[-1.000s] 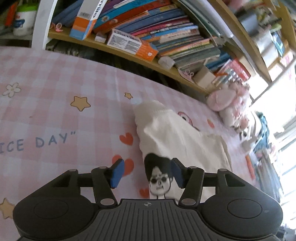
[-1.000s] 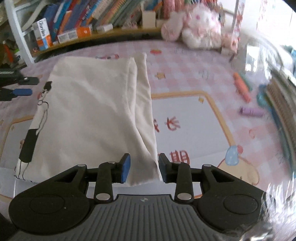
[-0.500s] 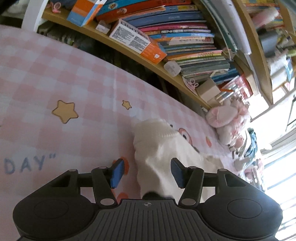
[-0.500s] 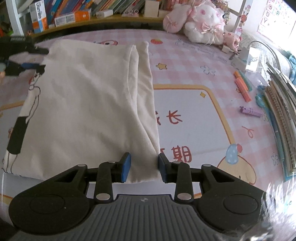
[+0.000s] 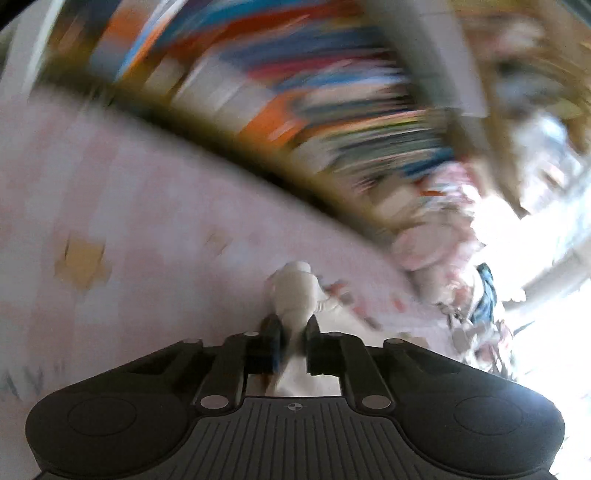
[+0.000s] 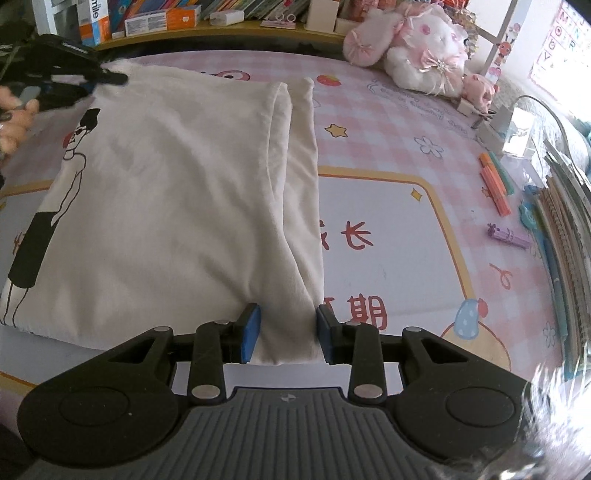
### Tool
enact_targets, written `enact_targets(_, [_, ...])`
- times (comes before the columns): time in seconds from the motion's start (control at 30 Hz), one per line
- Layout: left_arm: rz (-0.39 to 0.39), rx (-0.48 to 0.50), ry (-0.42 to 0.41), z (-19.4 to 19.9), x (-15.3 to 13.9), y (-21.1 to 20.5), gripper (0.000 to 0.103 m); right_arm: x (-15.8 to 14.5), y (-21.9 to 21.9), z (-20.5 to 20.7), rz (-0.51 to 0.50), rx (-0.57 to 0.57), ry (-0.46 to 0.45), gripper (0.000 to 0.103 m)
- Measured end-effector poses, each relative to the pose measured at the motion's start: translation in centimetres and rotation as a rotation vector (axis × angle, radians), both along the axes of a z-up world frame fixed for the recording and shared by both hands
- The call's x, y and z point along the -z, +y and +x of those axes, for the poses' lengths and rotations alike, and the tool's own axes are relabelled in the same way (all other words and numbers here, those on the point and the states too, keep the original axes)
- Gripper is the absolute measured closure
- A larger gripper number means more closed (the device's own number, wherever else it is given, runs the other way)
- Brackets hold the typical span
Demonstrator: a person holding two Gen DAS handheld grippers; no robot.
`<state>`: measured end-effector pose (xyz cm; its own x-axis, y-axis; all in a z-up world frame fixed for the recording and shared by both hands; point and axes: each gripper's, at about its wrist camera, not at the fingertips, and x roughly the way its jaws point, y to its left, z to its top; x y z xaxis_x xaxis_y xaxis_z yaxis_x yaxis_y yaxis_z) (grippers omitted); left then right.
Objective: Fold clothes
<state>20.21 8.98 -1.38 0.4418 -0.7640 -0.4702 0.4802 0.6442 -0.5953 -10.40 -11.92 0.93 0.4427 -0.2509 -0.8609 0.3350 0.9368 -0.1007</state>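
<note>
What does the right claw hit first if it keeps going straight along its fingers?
The cream shirt. Its folded near corner already sits between the right claw fingers, so going on would likely just push further into that cloth. Depth is unclear, but nothing else lies ahead.

left claw (image 5: pixel 291 341) closing, right claw (image 6: pixel 288 336) part-closed

Cream shirt (image 6: pixel 166 192) lies on pink checked tabletop (image 6: pixel 388 122).

A pink plush toy (image 6: pixel 424 48) sits near a book-lined shelf (image 6: pixel 221 27) — orange markers (image 6: pixel 495 182) lie on the checked cover (image 6: pixel 388 122).
</note>
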Motion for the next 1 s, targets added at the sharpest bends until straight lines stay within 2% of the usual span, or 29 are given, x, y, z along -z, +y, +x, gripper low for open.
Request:
enact_targets(0.1, [0.002,0.067,-0.219,-2.6,-1.9,-0.8,0.091,0.0,-0.1,0.0,0.014,0.017,-0.006,0.072])
enact_targets(0.13, [0.009,0.083,-0.268,-3.1,-2.3,-1.0,0.09,-0.1,-0.2,0.0,0.017,0.02,-0.004,0.072])
enact_targets(0.2, [0.082,0.053,-0.133,-0.6,-0.9,-1.8,0.088,-0.1,-0.2,0.0,0.02,0.023,-0.001,0.072])
enact_targets(0.23, [0.08,0.029,-0.051,0.6,-0.2,-1.5,0.088,-0.1,-0.1,0.1,0.018,0.021,0.001,0.072])
enact_targets(0.33, [0.068,-0.041,0.183,4.0,1.8,-0.7,0.078,-0.1,0.0,0.1,0.014,0.017,0.005,0.072])
enact_targets(0.37, [0.045,-0.048,0.196,4.0,1.6,-0.2,0.075,-0.1,0.0,0.0,0.014,0.017,0.005,0.072])
enact_targets(0.43, [0.045,-0.048,0.149,3.2,0.8,0.5,0.066,0.0,-0.1,0.0,0.014,0.018,0.004,0.072])
enact_targets(0.5, [0.051,-0.079,0.123,2.3,0.5,1.6,0.052,0.0,-0.2,0.0,0.017,0.02,0.002,0.072])
enact_targets(0.57, [0.056,-0.105,0.101,1.5,0.4,2.6,0.052,-0.1,-0.2,-0.1,0.019,0.019,0.001,0.072])
enact_targets(0.73, [0.059,-0.05,0.135,-0.8,1.4,3.2,0.052,-0.1,-0.4,0.0,0.026,0.021,0.0,0.071])
enact_targets(0.87, [0.009,-0.041,0.184,-1.3,2.3,3.2,0.057,0.0,-0.3,0.0,0.022,0.023,-0.002,0.071])
enact_targets(0.93, [-0.013,-0.035,0.206,-1.5,2.7,3.1,0.075,0.0,-0.2,-0.1,0.018,0.023,-0.002,0.071])
enact_targets(0.97, [-0.011,-0.028,0.206,-1.5,2.8,2.9,0.094,0.0,-0.2,-0.1,0.016,0.023,-0.002,0.071])
enact_targets(1.0, [-0.005,-0.023,0.196,-1.5,2.7,2.6,0.1,0.1,-0.1,-0.1,0.015,0.024,-0.003,0.071])
